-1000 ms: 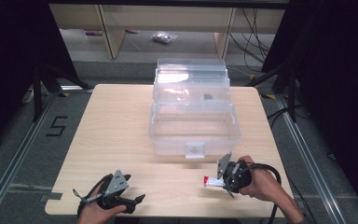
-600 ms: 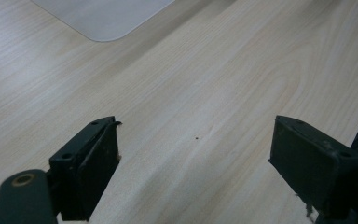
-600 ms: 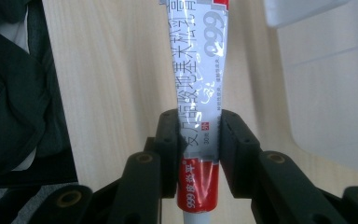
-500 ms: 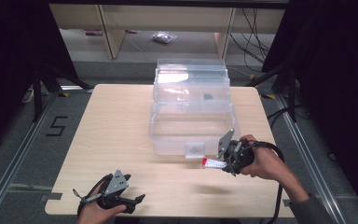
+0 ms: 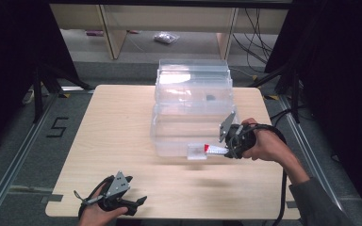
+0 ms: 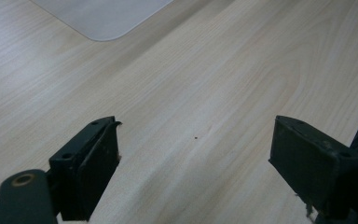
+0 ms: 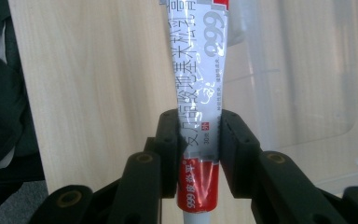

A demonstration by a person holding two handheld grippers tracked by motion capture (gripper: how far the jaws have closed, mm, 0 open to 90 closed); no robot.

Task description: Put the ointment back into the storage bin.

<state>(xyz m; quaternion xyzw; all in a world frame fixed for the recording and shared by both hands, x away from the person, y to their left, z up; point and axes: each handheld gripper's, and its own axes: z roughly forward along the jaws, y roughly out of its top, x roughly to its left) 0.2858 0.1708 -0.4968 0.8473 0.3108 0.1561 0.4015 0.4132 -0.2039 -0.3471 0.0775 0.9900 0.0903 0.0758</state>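
Item: white tube with red band (image 7: 198,93), printed with dark characters; clamped between the black jaws of the right gripper (image 7: 198,140), pads pressing both sides near its red lower end. In the high view the tube (image 5: 213,149) sticks out level from the right gripper (image 5: 226,150) toward the left, above the table, its tip just at the front right corner of the clear plastic bin (image 5: 193,117).

Clear plastic bin: stands mid-table, toward the far edge; a second clear tier sits behind and above the front one; a small latch tab on the front wall near the tube's tip.

Left gripper (image 5: 136,203): low at the near left edge of the wooden table (image 5: 113,127), in the person's left hand (image 5: 96,214). Jaws stand wide apart, nothing between them; in the left gripper view bare wood grain shows between the left gripper (image 6: 196,154) pads.

Open room: broad bare tabletop left of the bin and along the near edge between the two grippers. Right hand (image 5: 264,146) sits close to the right table edge, cable trailing off it
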